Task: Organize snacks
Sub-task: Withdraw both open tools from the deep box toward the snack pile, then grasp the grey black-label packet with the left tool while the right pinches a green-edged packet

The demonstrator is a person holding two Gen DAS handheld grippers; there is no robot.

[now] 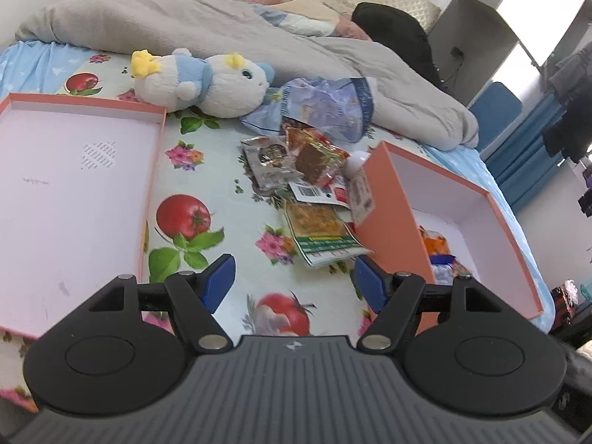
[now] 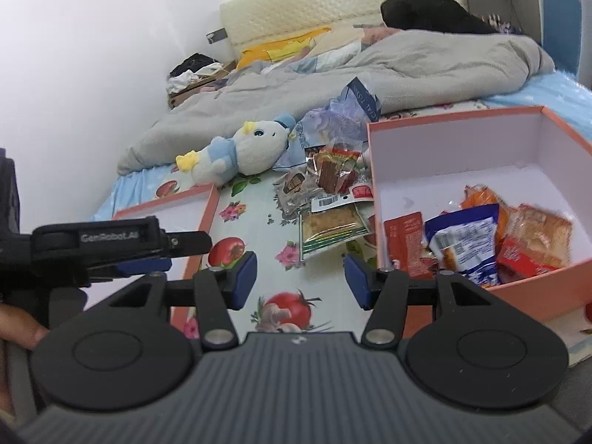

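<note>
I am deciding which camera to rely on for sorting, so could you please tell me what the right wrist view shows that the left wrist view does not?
Only the right wrist view shows the orange box's contents properly: several snack packets on its floor. It also shows the left tool from the side, above the lid.

Only the left wrist view shows the lid's whole white inside, with nothing in it.

Both show the loose snack pile on the bedsheet, the plush toy, and an open tool holding nothing: left, right.

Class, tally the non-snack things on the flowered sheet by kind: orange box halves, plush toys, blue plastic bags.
Orange box halves: 2, deep box and shallow lid
Plush toys: 1
Blue plastic bags: 1
Total: 4
</note>
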